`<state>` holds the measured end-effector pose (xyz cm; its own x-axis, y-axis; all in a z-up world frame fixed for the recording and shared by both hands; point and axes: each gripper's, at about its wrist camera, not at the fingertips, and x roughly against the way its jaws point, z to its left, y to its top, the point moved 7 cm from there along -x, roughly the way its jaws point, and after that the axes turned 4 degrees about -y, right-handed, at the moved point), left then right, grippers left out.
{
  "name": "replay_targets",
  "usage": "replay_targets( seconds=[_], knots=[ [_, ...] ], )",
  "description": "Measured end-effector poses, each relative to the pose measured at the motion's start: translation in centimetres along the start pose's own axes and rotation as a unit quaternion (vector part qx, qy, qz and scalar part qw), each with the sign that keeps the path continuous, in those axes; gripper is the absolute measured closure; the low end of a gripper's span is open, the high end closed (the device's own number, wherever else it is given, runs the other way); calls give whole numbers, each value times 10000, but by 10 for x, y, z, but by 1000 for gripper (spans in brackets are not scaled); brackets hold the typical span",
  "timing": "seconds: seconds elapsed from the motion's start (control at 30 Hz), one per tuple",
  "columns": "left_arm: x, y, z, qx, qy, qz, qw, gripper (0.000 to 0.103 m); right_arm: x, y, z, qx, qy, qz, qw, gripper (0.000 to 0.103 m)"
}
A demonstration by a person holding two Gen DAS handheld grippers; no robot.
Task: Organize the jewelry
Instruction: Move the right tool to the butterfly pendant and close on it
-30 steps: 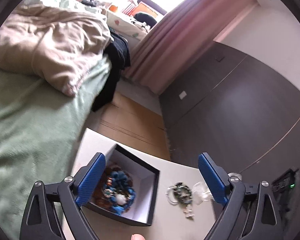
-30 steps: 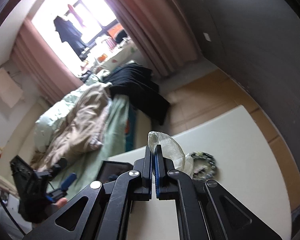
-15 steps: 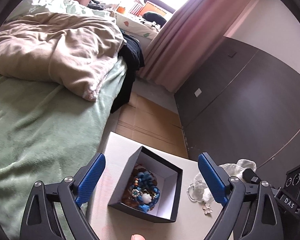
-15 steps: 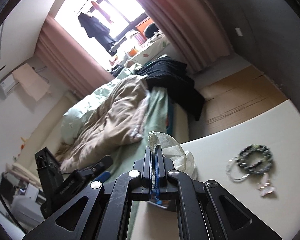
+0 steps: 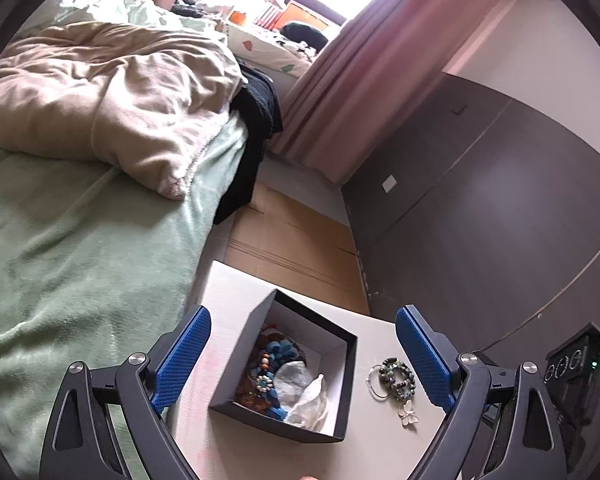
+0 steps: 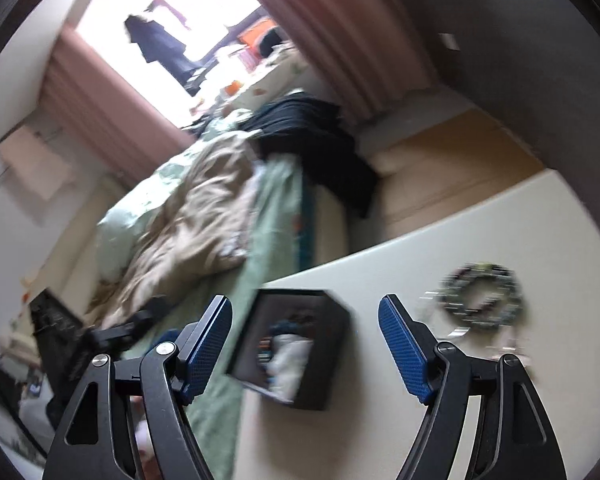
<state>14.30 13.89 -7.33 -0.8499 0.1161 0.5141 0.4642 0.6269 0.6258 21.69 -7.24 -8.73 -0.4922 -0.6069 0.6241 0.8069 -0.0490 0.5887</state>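
A black box (image 5: 342,376) with a white inside sits on the white table (image 5: 236,292). It holds blue and brown bead jewelry (image 5: 268,364) and a clear plastic bag (image 5: 308,398). To its right on the table lie a dark bead bracelet (image 5: 398,374), a thin silver ring and a white butterfly charm (image 5: 408,419). My left gripper (image 5: 302,354) stands open above the box with nothing between its fingers. My right gripper (image 6: 305,340) hangs over the box (image 6: 332,344), its jaws opening and empty; the bag (image 6: 288,360) lies in the box and the bracelet (image 6: 480,294) to the right. That view is blurred.
A bed with a green blanket (image 5: 60,264) and a beige duvet (image 5: 112,92) runs along the table's left side. A dark wall panel (image 5: 500,216) stands to the right, and wooden floor (image 5: 292,240) lies beyond the table's far edge.
My right gripper was shut on the plastic bag; its jaws have come apart and the bag now lies in the box. The left gripper's view drew back a little.
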Motion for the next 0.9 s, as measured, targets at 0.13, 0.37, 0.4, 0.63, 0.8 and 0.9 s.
replay_targets(
  seconds=[0.13, 0.37, 0.4, 0.63, 0.8, 0.9],
  knots=[
    [-4, -5, -11, -97, -110, 47, 9999, 9, 9, 7, -29, -133, -345, 9, 9993, 27],
    [-16, -17, -35, -396, -325, 216, 9985, 19, 16, 8, -59, 123, -1075, 203, 9939, 27],
    [-18, -20, -39, -436, -361, 253, 9981, 22, 17, 7, -63, 181, -1180, 250, 9925, 27],
    [-32, -33, -52, -639, -415, 427, 9962, 27, -2, -8, -110, 47, -1811, 905, 9793, 28],
    [-40, -42, -58, -692, -435, 566, 9950, 27, -18, -16, -130, -7, -1956, 1215, 9731, 35],
    [-42, -46, -61, -815, -369, 597, 9942, 30, -26, -19, -133, 83, -2017, 1343, 9702, 43]
  ],
)
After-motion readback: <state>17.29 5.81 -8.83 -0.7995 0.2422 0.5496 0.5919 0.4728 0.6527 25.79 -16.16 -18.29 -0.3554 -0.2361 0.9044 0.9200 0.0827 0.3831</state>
